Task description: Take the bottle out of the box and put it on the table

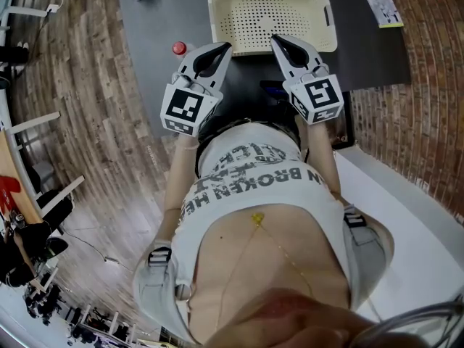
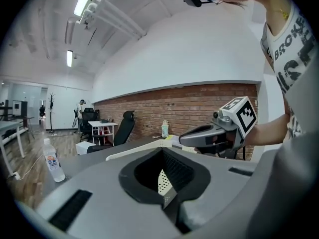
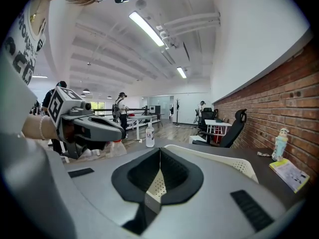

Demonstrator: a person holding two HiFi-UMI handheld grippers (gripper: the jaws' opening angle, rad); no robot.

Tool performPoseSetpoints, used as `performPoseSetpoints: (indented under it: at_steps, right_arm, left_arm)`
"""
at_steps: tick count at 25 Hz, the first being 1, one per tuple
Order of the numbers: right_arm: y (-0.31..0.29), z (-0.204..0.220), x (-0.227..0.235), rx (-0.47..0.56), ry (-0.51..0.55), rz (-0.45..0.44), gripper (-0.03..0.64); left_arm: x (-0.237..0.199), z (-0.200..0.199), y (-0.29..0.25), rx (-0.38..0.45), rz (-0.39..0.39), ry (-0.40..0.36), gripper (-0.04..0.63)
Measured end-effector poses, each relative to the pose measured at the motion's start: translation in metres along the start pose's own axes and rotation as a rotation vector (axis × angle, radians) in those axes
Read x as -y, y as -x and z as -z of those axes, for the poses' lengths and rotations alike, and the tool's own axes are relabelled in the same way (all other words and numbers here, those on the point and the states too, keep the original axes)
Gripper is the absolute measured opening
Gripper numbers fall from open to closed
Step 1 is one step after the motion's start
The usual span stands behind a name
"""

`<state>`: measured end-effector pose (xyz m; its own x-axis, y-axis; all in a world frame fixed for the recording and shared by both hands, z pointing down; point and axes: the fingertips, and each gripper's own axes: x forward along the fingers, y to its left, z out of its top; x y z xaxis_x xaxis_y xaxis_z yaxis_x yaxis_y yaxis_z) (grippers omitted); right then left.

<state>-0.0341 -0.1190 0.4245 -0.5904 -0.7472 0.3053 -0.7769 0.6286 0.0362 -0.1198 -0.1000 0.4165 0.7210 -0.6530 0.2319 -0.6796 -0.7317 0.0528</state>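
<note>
Bottle: clear plastic, red cap, upright on tabletop left of box, which looks empty. Probably light, thin-walled, slippery and easily crushed; grip mid-body, gently. Left gripper, right gripper: jaws fully together, nothing held.

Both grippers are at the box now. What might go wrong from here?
1. The box looks empty in the head view; a reach inside may find nothing to take.
2. The left gripper and right gripper are both shut at the near rim; pushing forward may shove the box.
3. The red-capped bottle sits close beside the left gripper and may be knocked.
</note>
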Motion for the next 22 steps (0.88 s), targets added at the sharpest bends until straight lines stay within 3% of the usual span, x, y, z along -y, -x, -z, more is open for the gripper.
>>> performPoseSetpoints:
  at_steps: [9, 22]
  right_arm:
    - [0.002, -0.036, -0.031, 0.102, 0.024, -0.075, 0.009]
    - [0.018, -0.094, -0.042, 0.272, 0.027, -0.098, 0.008]
  left_arm:
    - [0.018, -0.034, -0.002, 0.084, 0.025, 0.006, 0.006]
    - [0.021, -0.090, 0.016, 0.225, -0.039, -0.013, 0.006]
